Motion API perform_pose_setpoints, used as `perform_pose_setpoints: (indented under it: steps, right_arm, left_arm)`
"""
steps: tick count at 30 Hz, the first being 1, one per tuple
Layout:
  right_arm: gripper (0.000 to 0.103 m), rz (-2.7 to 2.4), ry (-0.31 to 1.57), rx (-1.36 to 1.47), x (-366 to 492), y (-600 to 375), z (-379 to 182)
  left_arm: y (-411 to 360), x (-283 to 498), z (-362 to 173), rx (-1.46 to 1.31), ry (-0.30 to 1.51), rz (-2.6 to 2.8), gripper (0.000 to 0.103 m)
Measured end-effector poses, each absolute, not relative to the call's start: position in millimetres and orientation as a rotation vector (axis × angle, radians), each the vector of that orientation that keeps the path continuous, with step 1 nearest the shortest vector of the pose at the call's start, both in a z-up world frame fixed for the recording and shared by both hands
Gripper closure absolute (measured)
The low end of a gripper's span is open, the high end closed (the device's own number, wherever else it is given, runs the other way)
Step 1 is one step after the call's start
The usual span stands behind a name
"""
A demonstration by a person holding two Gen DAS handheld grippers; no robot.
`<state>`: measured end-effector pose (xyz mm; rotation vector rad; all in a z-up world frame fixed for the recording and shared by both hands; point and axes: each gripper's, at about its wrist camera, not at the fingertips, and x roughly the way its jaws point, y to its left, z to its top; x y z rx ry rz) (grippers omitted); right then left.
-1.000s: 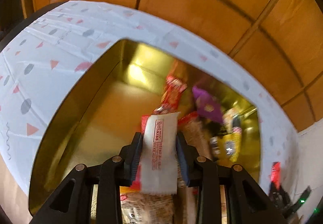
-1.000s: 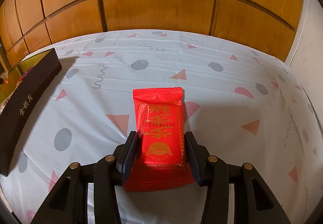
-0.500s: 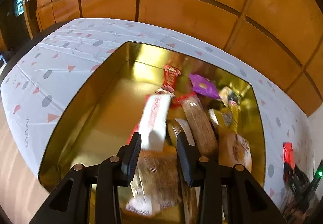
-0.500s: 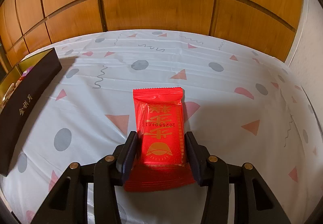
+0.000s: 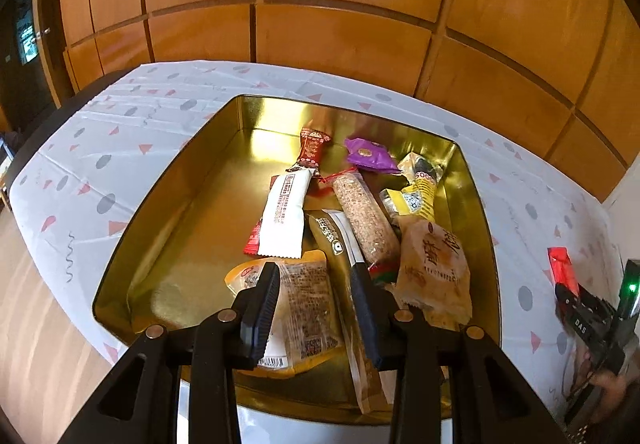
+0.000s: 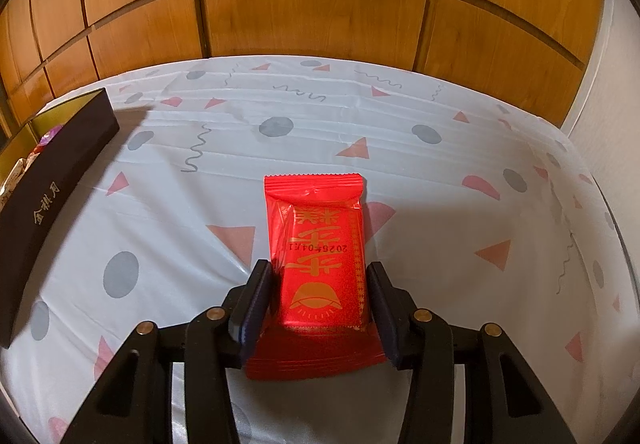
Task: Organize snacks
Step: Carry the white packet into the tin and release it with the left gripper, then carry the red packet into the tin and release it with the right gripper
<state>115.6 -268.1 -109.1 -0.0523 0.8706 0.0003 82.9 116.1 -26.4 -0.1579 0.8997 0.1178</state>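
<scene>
1. Left wrist view: a second ago my left gripper (image 5: 316, 308) was pinching the white snack pack (image 5: 285, 217). Now I have let it go, and it lies inside the gold tin (image 5: 168, 211), on top of a small red pack.
2. That means one more snack is put away. The tin also holds a purple candy (image 5: 370, 155), a long brown bar (image 5: 366, 217) and a round cake pack (image 5: 434, 268), all piled toward the right side.
3. My left gripper has pulled up and back. Its fingers are spread apart and hold nothing. They hang over the near end of the tin.
4. My right gripper (image 6: 318, 308) has not moved. Its fingers are pressed on both sides of the red snack pack (image 6: 320, 256), which seems to lie on the spotted tablecloth (image 6: 460, 171), just right of the tin.
5. I think the red pack goes in the tin next.
</scene>
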Motion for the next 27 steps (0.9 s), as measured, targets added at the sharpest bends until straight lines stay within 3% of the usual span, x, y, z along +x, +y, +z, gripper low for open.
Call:
perform_pose_setpoints:
  steps: [6,27]
  right_arm:
    - [0.062,-0.018,0.893,-0.11,117,-258,-107]
    - [0.064,0.005,1.012,0.003,109,-251,-96]
  left_arm:
    - [116,70,-23,-0.111,0.873,0.122,0.066]
    - [137,40,-21,-0.135,0.825,0.15,0.066]
